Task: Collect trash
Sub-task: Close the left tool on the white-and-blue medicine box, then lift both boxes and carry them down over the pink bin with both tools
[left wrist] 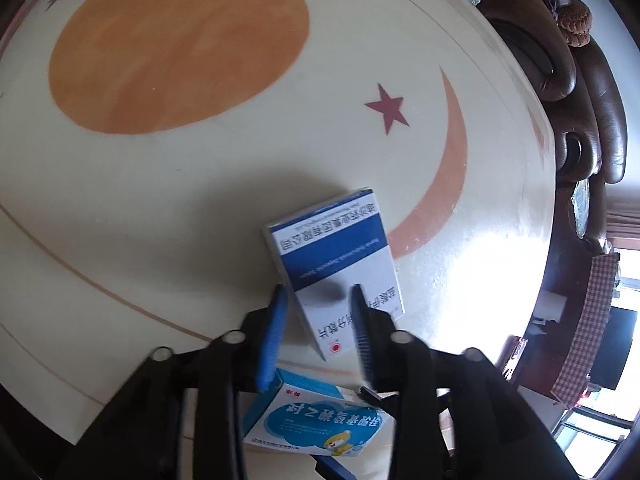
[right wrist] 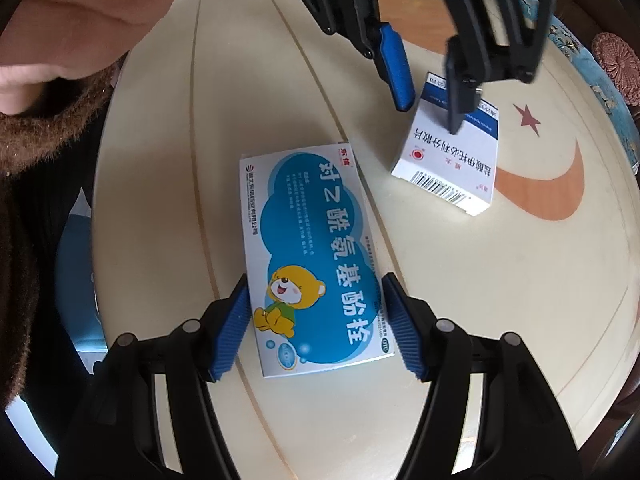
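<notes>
A white and blue medicine box [left wrist: 340, 256] lies tilted on the cream table [left wrist: 160, 208]. My left gripper [left wrist: 318, 292] is shut on it: the left pad [left wrist: 276, 320] meets its long edge and the right one rests on its printed face. From the right wrist view the same box [right wrist: 452, 164] sits under the left gripper [right wrist: 429, 120]. My right gripper [right wrist: 314, 308] points down and is shut on a blue box with a cartoon bear [right wrist: 312, 248], its pads [right wrist: 236, 320] against both long sides. This bear box [left wrist: 320, 420] also shows below the left gripper.
The round table has an orange disc [left wrist: 180, 44], a red star [left wrist: 386, 108] and an orange crescent [left wrist: 444, 184]. A brown leather sofa [left wrist: 560, 60] runs past its far right edge. A hand [right wrist: 80, 12] and brown fuzzy sleeve [right wrist: 48, 128] fill the upper left.
</notes>
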Motion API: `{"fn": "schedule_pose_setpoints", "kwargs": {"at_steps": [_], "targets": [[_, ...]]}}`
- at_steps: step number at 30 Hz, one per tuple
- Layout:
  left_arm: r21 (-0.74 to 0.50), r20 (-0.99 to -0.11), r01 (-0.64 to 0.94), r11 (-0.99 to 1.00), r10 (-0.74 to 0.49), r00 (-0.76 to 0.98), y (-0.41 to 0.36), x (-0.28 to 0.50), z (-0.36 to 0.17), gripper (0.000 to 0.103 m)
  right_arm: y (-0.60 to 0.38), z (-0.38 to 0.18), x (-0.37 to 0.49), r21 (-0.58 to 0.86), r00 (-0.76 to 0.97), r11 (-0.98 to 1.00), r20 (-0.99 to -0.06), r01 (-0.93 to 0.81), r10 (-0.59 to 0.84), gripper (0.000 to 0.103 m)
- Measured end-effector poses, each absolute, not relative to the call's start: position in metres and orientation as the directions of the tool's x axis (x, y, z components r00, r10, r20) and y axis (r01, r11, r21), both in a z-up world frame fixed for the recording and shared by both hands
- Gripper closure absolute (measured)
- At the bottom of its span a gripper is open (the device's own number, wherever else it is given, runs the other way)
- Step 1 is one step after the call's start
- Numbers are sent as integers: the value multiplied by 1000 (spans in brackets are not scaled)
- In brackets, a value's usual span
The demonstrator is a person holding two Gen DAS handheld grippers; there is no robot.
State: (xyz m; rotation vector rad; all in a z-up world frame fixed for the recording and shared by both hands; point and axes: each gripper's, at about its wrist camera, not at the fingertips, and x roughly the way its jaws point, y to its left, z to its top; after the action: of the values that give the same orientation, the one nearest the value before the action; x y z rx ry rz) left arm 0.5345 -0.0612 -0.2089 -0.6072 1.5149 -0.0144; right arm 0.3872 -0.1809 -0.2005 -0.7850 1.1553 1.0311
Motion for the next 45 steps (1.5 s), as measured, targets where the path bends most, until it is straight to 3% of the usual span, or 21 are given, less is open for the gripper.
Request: {"fn": "schedule_pose_setpoints", "kwargs": {"at_steps": [6, 15, 20, 24, 32, 45], "targets": [[-352, -936, -350, 868, -321, 144, -70, 538, -198, 21, -181, -198, 385, 1, 93, 357, -964, -934, 247, 39], [-292, -954, -320, 901, -299, 29, -98, 554, -218, 15, -192, -197, 378, -1, 107, 358, -955, -934, 276, 39], [-216, -975, -287, 933, -223, 7, -107, 558, -218, 16, -203, -197, 375, 2, 111, 363, -951, -932, 290, 39], [-166, -985, -243, 956, -172, -4, -114, 552, -216, 23, -211, -190, 373, 12, 113, 370, -943, -929, 312, 39], [-203, -978, -315, 927, -210, 11, -97, 543, -212, 36, -222, -174, 363, -11, 143, 380, -936, -925, 321, 40], [-201, -979, -192, 960, -195, 52, -67, 505, -201, 40, -214, -167, 347, -66, 205, 411, -930, -909, 306, 40]]}}
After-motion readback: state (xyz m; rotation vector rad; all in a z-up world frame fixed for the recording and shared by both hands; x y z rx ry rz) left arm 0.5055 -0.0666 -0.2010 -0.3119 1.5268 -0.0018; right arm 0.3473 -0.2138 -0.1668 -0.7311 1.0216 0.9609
